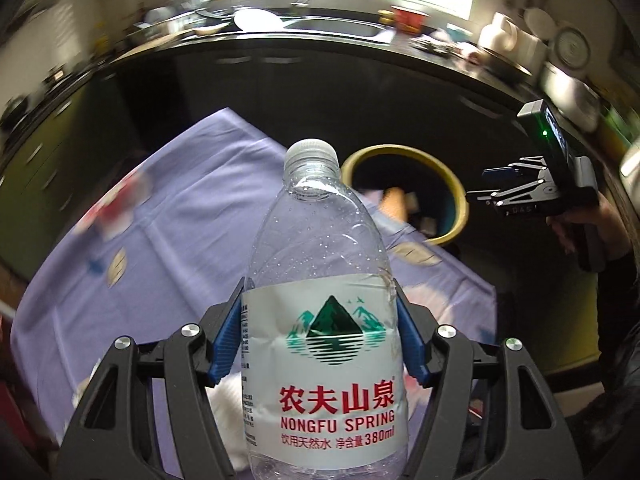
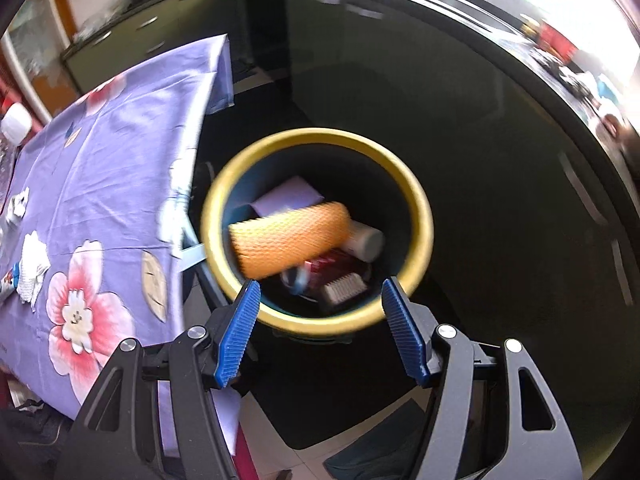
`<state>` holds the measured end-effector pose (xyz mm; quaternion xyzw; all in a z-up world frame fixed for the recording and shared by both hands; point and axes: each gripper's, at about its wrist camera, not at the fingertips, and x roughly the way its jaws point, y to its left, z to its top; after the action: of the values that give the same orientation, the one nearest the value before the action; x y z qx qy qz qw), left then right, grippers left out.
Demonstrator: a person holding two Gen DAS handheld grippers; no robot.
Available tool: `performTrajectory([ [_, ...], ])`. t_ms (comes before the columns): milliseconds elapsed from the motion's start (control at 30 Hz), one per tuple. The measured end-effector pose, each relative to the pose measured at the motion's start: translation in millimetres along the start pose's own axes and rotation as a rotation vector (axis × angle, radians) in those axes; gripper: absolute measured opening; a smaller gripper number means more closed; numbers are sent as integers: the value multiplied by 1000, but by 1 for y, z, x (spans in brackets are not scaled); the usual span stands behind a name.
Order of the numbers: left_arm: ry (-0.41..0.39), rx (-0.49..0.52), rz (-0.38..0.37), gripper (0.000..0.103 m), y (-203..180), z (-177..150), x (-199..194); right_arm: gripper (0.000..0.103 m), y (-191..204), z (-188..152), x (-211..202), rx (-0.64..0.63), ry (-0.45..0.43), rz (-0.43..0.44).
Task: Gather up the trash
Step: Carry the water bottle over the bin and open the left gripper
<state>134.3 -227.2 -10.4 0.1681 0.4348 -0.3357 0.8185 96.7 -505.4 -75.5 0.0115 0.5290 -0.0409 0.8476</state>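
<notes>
Kitchen setting, purple floral tablecloth (image 1: 180, 216) over table. Left gripper (image 1: 320, 344) clamped on clear water bottle (image 1: 320, 280), held above cloth. Right gripper (image 2: 320, 328) spread apart, empty, above yellow-rimmed bin (image 2: 416, 204) containing orange foam net (image 2: 288, 236) and other trash.

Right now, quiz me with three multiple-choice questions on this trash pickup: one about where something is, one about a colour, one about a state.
1. Where is the orange foam net?
A. On the tablecloth
B. In the bin
C. In the sink

2. What colour is the bin rim?
A. Yellow
B. Red
C. White

3. What is the left gripper doing?
A. Standing open and empty
B. Gripping a crumpled tissue
C. Gripping the water bottle

Answers: B, the net lies over other trash inside the bin; A, a yellow ring tops it; C, both blue pads press the bottle's label.
</notes>
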Motion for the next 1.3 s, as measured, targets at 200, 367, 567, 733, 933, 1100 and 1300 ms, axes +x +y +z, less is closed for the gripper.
performTrajectory([
  [200,58,124,-134,63,-61,61,58,63,-36,-20,-4,59,-12,5],
  [367,124,183,-183,63,-96,96,116,63,-57,-34,-7,91,-14,7],
  [567,201,185,-198,63,-114,122,180,63,-70,-41,-6,112,-7,3],
  [733,234,179,-191,65,-123,136,224,65,-74,-40,-3,123,0,2],
  [933,210,152,-205,66,-115,132,215,66,-69,-40,-4,114,-1,10],
  [1100,109,124,-221,66,-90,116,152,66,-65,-39,-6,107,-4,14],
  [1300,-16,2,-205,73,-36,73,74,66,-49,-38,-5,76,0,26],
])
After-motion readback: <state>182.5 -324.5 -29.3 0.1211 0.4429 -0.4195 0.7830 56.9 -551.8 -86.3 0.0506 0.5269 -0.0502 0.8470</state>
